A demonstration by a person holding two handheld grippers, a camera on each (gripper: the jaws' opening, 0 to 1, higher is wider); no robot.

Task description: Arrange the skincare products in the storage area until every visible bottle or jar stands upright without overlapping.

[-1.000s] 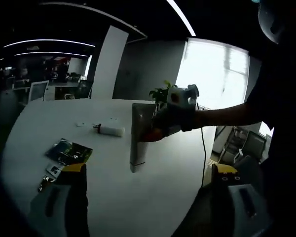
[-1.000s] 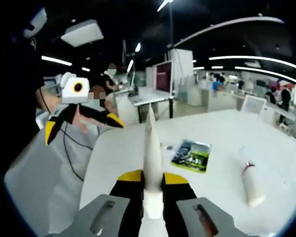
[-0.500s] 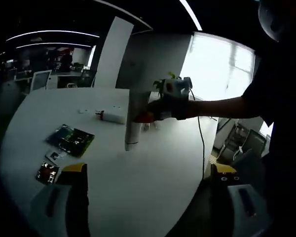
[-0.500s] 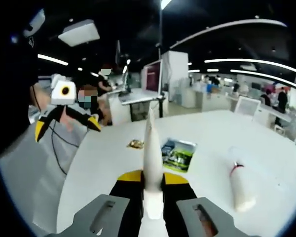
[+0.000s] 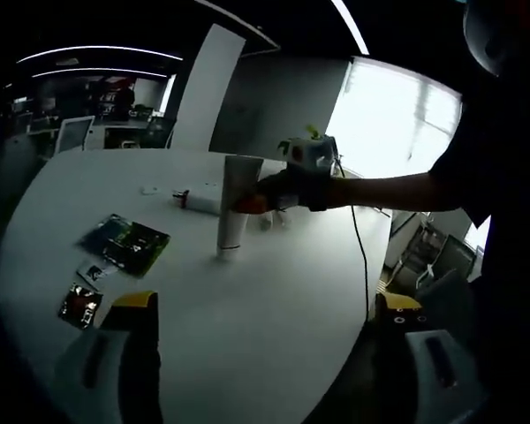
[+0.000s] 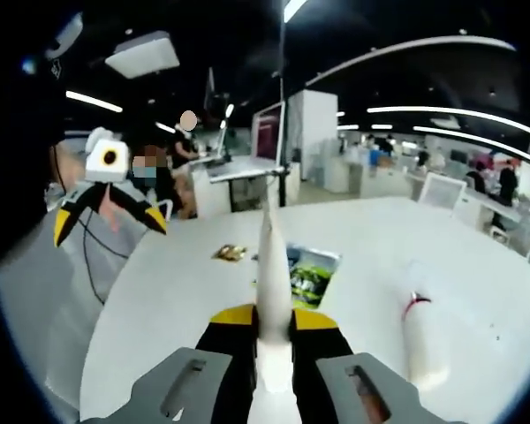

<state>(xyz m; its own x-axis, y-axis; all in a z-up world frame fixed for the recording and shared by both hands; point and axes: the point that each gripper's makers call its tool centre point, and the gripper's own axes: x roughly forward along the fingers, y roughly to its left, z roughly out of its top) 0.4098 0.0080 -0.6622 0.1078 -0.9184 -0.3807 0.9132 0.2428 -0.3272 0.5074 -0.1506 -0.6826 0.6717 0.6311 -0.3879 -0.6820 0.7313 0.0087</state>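
A white tube point(image 5: 233, 205) stands cap-down with its cap at the white table point(image 5: 274, 327), held near its flat top by my right gripper point(image 5: 258, 201). In the right gripper view the tube point(image 6: 271, 265) rises edge-on between the jaws of my right gripper point(image 6: 270, 320), which is shut on it. A white bottle point(image 5: 200, 202) with a dark red neck band lies on its side behind the tube; the same bottle point(image 6: 423, 340) shows at the right. My left gripper point(image 5: 267, 305) hangs open over the near table, and it point(image 6: 107, 208) is empty, jaws spread.
A green printed packet point(image 5: 127, 244) lies flat left of the tube, with two small sachets point(image 5: 80, 305) nearer the table edge. A small white item point(image 5: 150, 190) lies at the back. The person's arm point(image 5: 397, 190) reaches in from the right. Office desks and chairs stand beyond.
The right gripper has carried the tube farther over the table and lowered it until its cap meets the surface. The left gripper stays open.
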